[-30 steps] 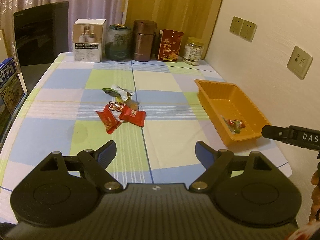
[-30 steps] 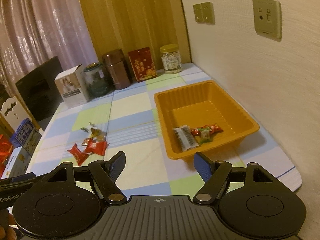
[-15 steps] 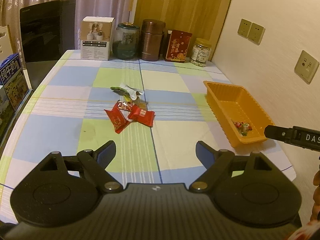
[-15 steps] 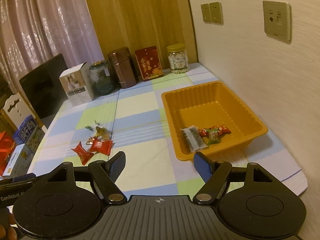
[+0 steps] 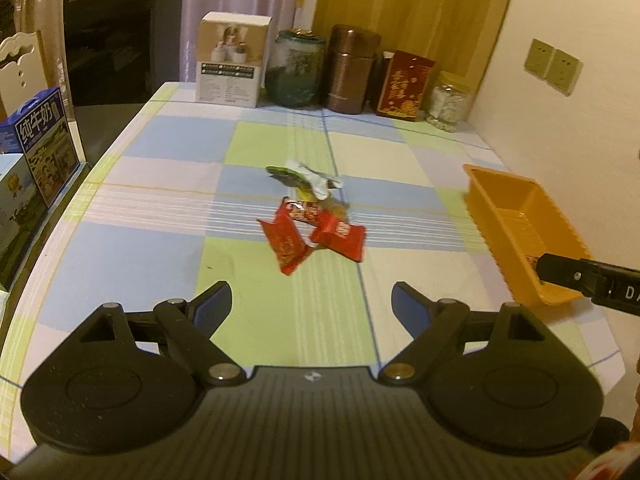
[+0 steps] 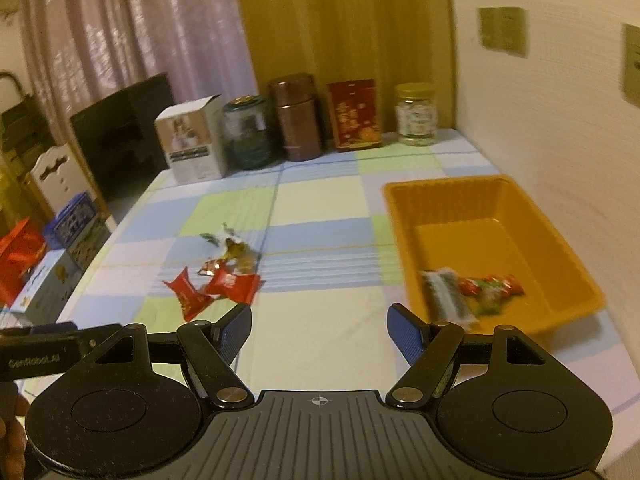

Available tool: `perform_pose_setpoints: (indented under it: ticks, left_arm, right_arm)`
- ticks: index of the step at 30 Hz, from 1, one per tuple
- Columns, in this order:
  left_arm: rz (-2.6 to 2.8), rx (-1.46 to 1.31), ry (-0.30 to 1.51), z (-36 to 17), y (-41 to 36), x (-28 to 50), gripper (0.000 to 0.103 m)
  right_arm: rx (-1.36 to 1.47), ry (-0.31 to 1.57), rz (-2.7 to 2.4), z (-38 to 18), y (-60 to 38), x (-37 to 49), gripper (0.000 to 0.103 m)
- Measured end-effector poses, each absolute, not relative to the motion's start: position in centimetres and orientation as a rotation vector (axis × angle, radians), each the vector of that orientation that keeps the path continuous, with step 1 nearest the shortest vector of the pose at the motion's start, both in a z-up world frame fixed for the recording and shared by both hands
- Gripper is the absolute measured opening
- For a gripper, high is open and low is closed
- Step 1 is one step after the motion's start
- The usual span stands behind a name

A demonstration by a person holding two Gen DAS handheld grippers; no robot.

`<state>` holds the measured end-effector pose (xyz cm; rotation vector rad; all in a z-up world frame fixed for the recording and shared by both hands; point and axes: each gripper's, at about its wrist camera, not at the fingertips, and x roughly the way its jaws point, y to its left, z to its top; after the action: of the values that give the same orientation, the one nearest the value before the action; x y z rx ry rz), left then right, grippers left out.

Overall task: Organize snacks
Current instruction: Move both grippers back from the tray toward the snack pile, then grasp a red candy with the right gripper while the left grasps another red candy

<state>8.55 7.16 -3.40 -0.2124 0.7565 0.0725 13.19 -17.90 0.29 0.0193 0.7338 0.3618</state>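
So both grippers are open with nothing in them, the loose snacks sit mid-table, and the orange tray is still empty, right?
Not quite: the orange tray already holds a few snack packets, as the right wrist view shows. The rest stands.

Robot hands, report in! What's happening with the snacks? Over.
Left gripper open, empty. Right gripper open, empty. Loose snacks piled mid-table; some already in orange tray. Path clear.
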Motion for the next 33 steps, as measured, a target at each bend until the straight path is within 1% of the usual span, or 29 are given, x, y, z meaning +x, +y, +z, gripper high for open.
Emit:
perform_pose_setpoints:
  ticks: [14, 16, 24, 33]
  left_arm:
    - [0.092, -0.183, 0.795, -6.8, 10.7, 14.4, 0.085]
    - [0.091, -0.177, 0.8, -7.2, 11.1, 15.2, 0.085]
    - [0.101, -0.175, 0.808, -8.9, 12.8, 17.2, 0.085]
    - [0.101, -0.225, 0.806, -10.1, 14.2, 18.3, 0.085]
  right_arm:
    - [-0.141, 0.75, 0.557, -5.5, -11.9, 20.3, 0.074]
    - [-0.173, 0.752, 0.598, -6.4, -11.0, 21.3, 0.067]
    - [-0.29, 0.764, 0.738, -9.8, -7.2, 24.3, 0.062]
    - [-0.48, 0.731, 0.824, -13.1, -3.3, 25.9, 0.051]
